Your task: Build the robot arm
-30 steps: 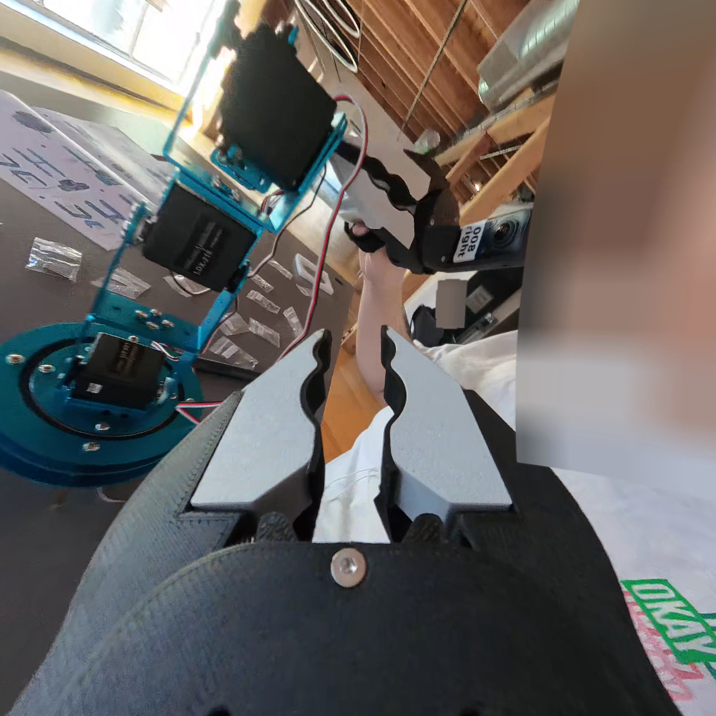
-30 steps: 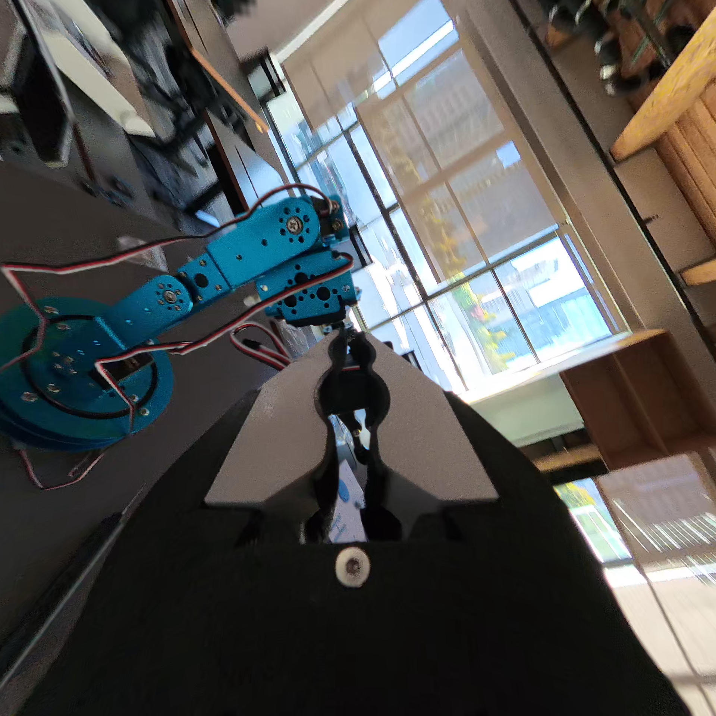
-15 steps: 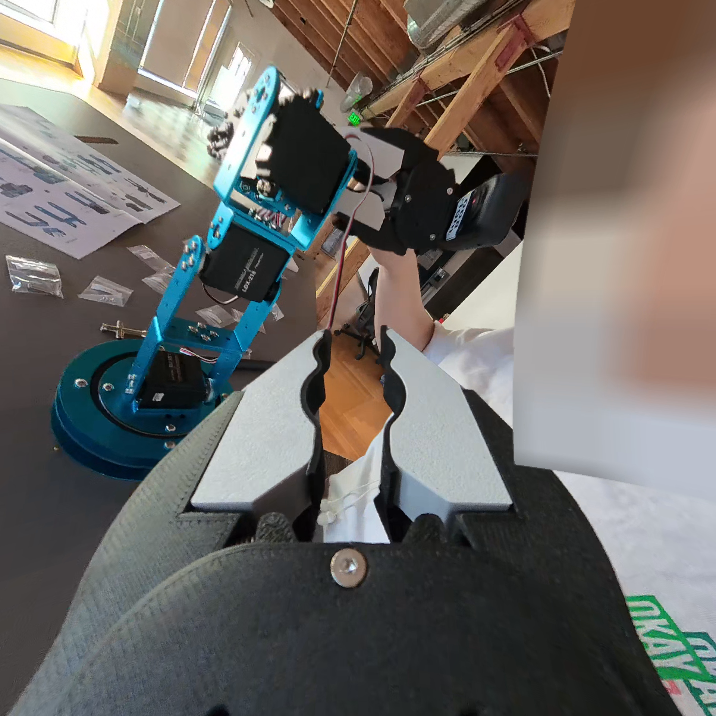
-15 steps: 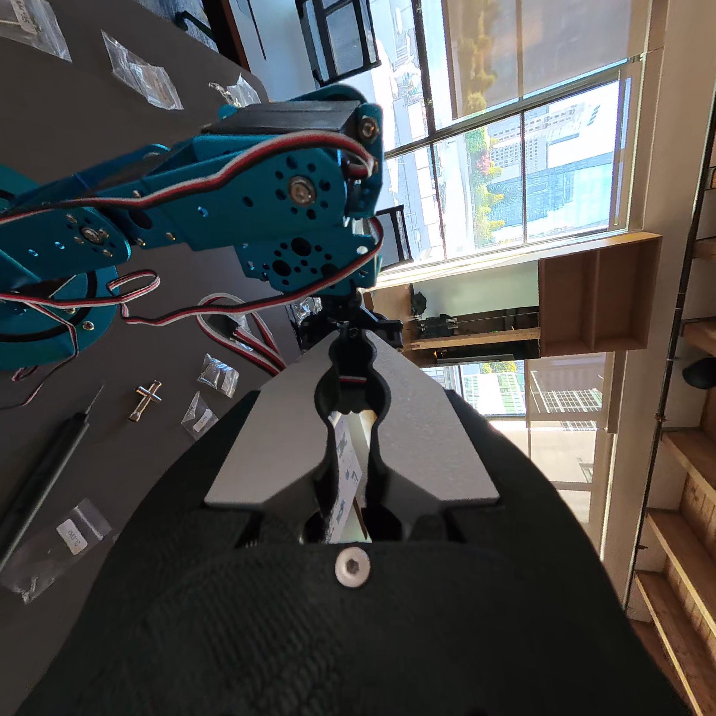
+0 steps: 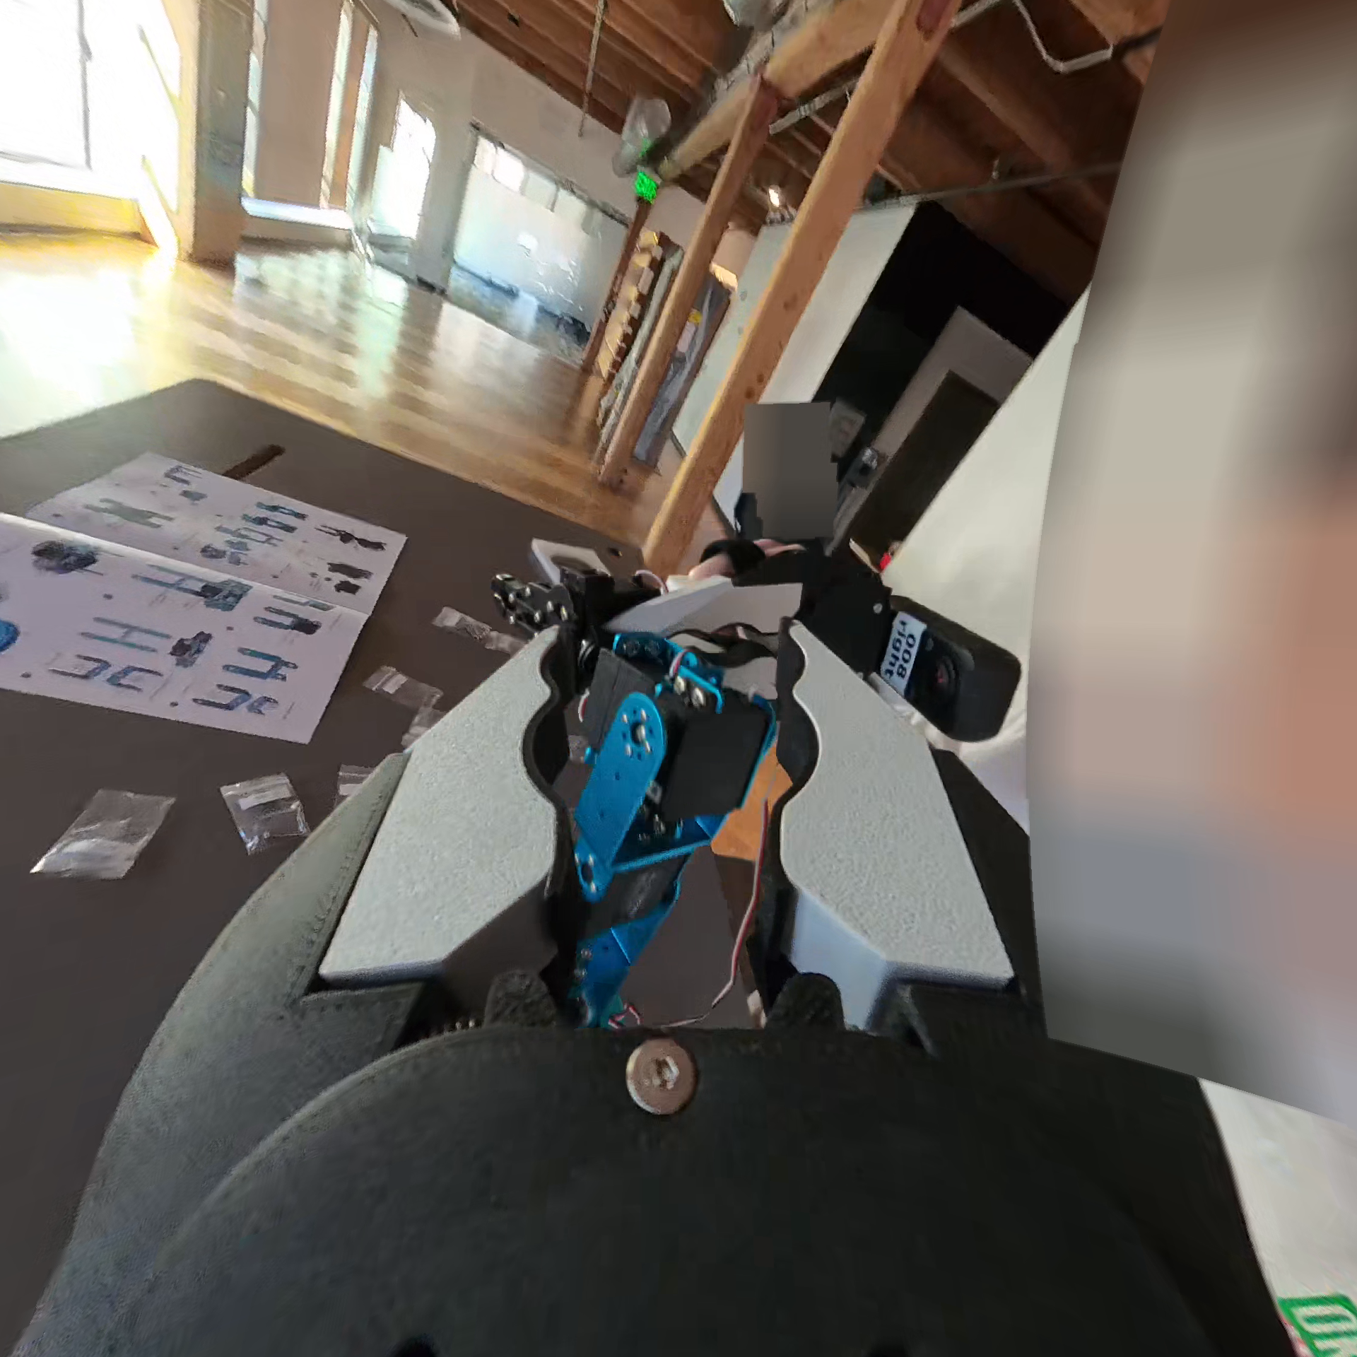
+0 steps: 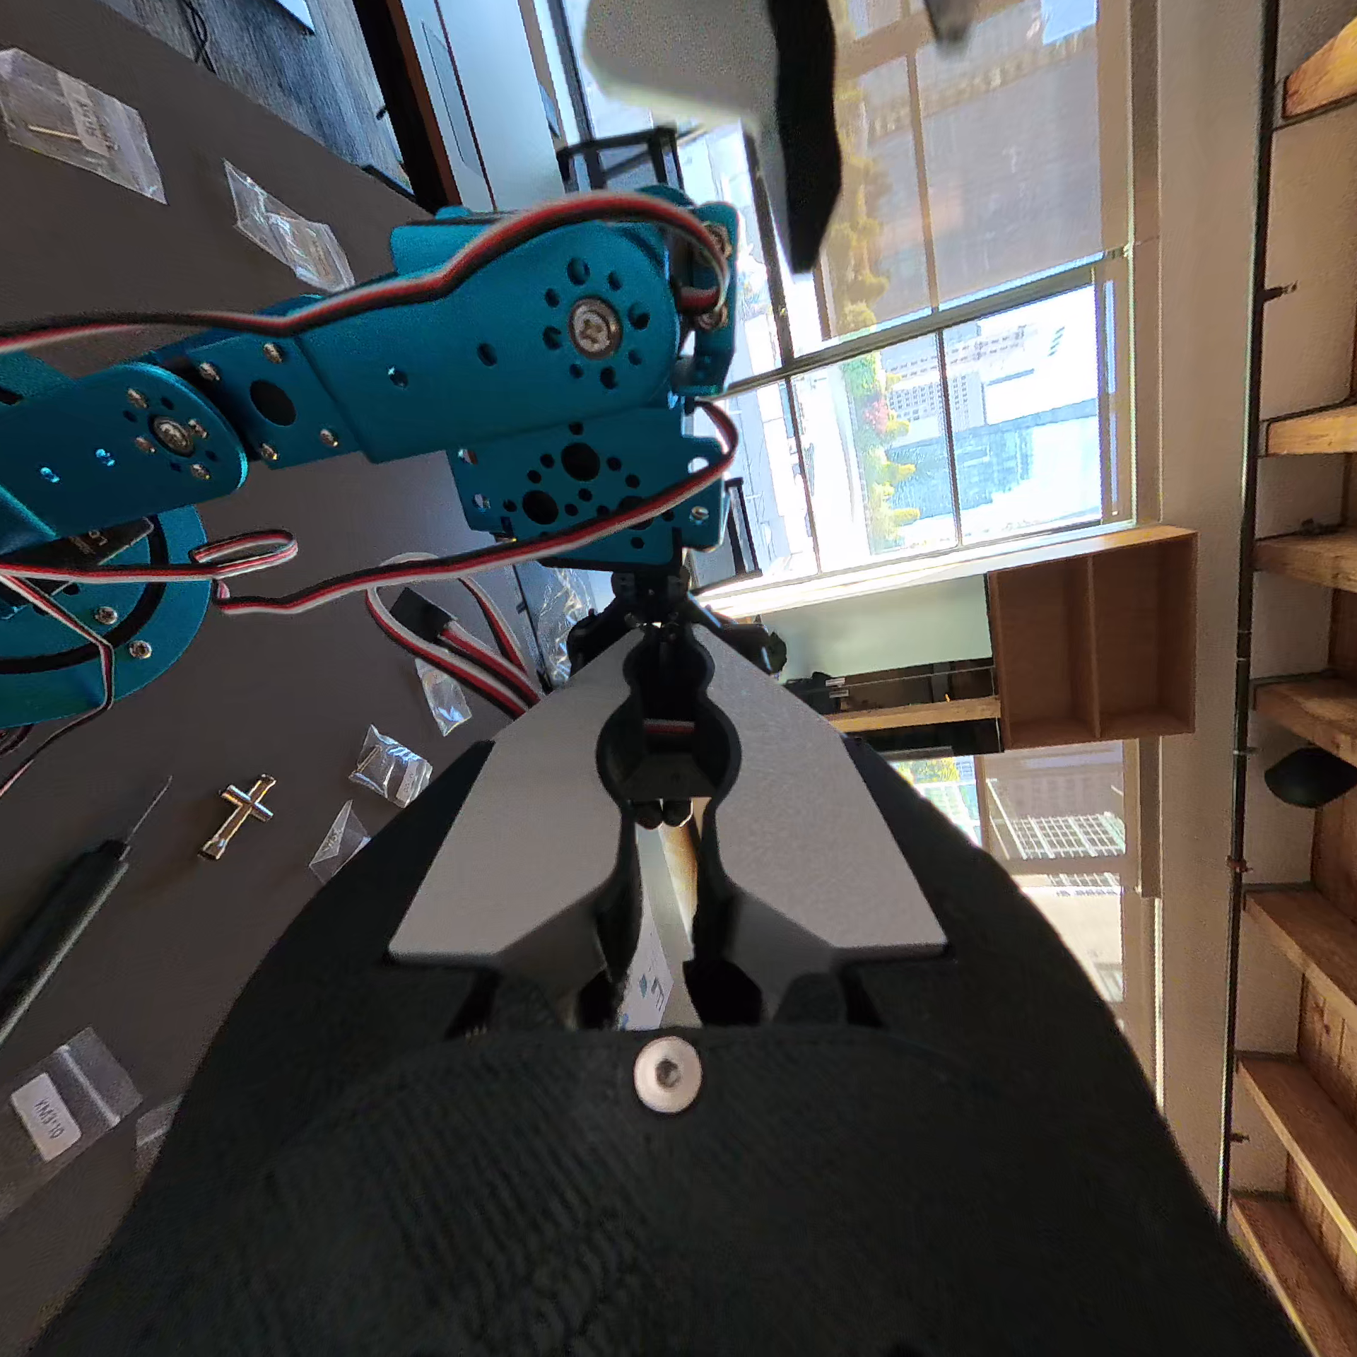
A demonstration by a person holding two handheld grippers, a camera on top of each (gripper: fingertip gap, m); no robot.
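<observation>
A small blue metal robot arm (image 5: 646, 771) with black servos stands on its round blue base (image 6: 147, 587) on a dark table. My left gripper (image 5: 670, 639) is open wide, and its grey fingers (image 5: 455, 830) stand on either side of the arm's upper servo with gaps to it. My right gripper (image 6: 667, 646) is shut on the black end piece (image 6: 664, 764) at the arm's tip. The right gripper's grey fingers (image 5: 705, 598) also show just beyond the arm in the left wrist view. One left finger (image 6: 734, 73) shows at the top of the right wrist view.
Printed sheets (image 5: 183, 609) and small clear bags (image 5: 264, 808) lie on the dark table (image 5: 110, 991). A black screwdriver (image 6: 59, 918), a cross-shaped metal tool (image 6: 239, 815) and loose servo wires (image 6: 440, 631) lie near the base. A person's white shirt (image 5: 1285, 1211) is at the right. The tips of one gripper are about 11 centimetres away from the tips of the other.
My left gripper has opened wider and swung over the blue arm, so its fingers now straddle the upper servo. My right gripper has stayed shut on the black end piece.
</observation>
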